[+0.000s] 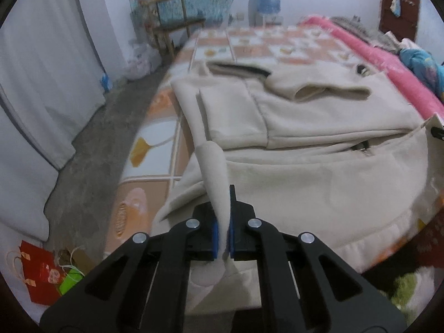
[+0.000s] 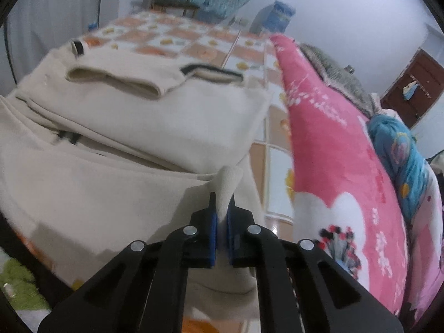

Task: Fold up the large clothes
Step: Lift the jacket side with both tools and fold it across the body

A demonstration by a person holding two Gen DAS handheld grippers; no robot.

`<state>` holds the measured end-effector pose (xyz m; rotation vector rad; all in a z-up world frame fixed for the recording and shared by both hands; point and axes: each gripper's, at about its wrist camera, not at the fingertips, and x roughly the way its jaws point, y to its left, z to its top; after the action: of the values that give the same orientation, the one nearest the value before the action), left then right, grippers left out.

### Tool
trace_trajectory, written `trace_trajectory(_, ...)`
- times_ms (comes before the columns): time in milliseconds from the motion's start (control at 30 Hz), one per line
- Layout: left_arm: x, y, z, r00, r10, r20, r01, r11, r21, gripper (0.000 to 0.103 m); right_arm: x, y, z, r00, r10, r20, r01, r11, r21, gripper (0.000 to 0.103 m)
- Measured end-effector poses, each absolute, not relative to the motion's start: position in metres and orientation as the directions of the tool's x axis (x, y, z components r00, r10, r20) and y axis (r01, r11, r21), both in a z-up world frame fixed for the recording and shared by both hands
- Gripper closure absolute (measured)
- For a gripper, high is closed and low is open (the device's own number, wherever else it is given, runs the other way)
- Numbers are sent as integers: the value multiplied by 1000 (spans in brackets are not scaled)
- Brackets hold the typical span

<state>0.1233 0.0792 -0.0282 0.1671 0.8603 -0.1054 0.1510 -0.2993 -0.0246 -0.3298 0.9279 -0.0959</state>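
No text, label or number is legible.

left gripper (image 1: 222,233) jaws clamped on cloth, right gripper (image 2: 221,229) jaws likewise pinching

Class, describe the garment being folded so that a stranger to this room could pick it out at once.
Start at the bed with the orange-and-white patterned cover. Spread across its near half lies the cream hooded jacket, beside a pink blanket and a blue quilt. It is the only plain, pale piece, shows a dark zip, and both the left gripper and right gripper pinch its near edge.
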Motion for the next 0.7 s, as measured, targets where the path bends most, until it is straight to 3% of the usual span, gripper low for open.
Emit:
trace_trajectory(333, 68, 91, 61, 790, -157, -593, 222, 974, 37, 98, 92, -309, 54, 731, -185, -657, 55, 975, -214, 97)
trace_trajectory(533, 122, 97, 84, 819, -194, -539, 228, 974, -4, 98, 133, -317, 77, 781, -176, -599, 60, 976, -208, 97)
trace_trajectory(700, 204, 101, 86, 814, -203, -544, 213, 976, -45, 98, 209, -324, 91, 811, -143, -567, 20, 976, -218, 97)
